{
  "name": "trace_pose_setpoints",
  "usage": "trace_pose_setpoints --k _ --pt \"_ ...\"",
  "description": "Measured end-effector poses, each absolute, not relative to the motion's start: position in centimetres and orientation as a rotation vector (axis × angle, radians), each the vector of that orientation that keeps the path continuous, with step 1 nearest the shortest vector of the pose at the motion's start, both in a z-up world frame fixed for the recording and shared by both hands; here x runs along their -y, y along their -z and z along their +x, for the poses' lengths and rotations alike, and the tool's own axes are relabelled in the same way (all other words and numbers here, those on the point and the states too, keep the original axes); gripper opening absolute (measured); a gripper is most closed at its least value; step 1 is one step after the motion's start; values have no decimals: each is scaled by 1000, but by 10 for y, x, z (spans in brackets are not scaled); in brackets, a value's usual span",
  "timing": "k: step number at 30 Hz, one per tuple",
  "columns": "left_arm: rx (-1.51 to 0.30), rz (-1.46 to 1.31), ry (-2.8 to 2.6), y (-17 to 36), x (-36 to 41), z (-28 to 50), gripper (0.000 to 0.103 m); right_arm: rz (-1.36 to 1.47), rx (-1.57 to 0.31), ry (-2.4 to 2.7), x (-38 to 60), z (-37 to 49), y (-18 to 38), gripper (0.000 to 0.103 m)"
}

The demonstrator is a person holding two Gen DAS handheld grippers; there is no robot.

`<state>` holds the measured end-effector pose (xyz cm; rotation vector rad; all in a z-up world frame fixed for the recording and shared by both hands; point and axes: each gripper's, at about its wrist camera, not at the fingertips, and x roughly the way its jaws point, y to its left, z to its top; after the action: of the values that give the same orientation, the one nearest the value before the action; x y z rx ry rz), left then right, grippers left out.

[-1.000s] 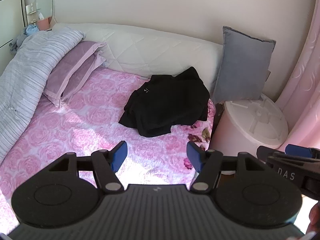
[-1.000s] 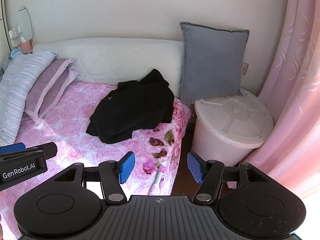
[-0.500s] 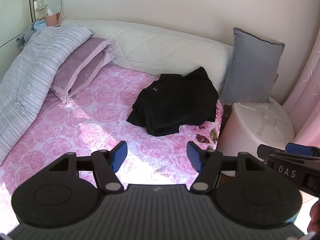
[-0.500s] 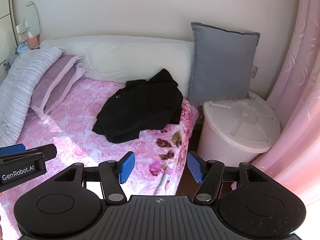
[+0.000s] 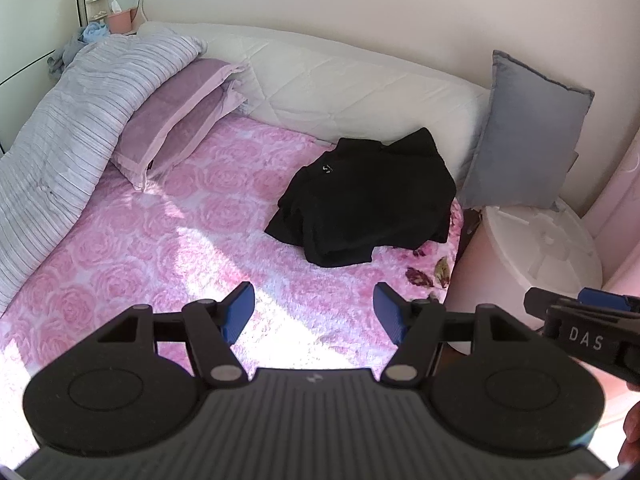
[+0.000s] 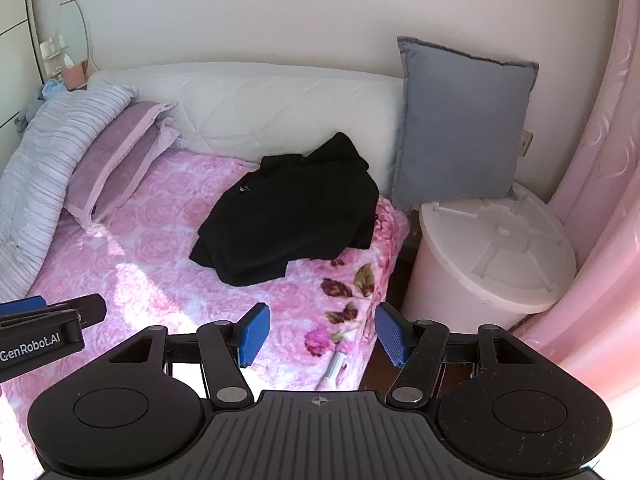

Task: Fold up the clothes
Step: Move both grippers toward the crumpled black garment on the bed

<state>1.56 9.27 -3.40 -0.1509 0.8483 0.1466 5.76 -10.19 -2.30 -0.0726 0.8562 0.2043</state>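
Pink bed (image 5: 160,248) ahead: black clothes (image 5: 368,204) heaped at 12 to 1 o'clock, long axis 10-to-4. Left gripper (image 5: 314,312) and right gripper (image 6: 322,334) hover equally far off, jaws apart, empty.

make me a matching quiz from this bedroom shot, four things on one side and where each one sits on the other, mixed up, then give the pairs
Things
1. black clothes
2. grey cushion
3. purple pillow
4. white lidded bin

Places
A. on the floor between the bed and the pink curtain
B. propped upright against the wall at the headboard's right end
C. heaped on the pink rose blanket near the bed's right edge
D. partly under the striped grey duvet on the bed's left side

Pairs: 1-C, 2-B, 3-D, 4-A
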Motion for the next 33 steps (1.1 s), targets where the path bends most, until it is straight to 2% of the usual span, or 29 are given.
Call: trace_pose_setpoints --k 33 --pt "-988 -143 -223 76 -79 167 62 -87 -964 -256 115 219 75 62"
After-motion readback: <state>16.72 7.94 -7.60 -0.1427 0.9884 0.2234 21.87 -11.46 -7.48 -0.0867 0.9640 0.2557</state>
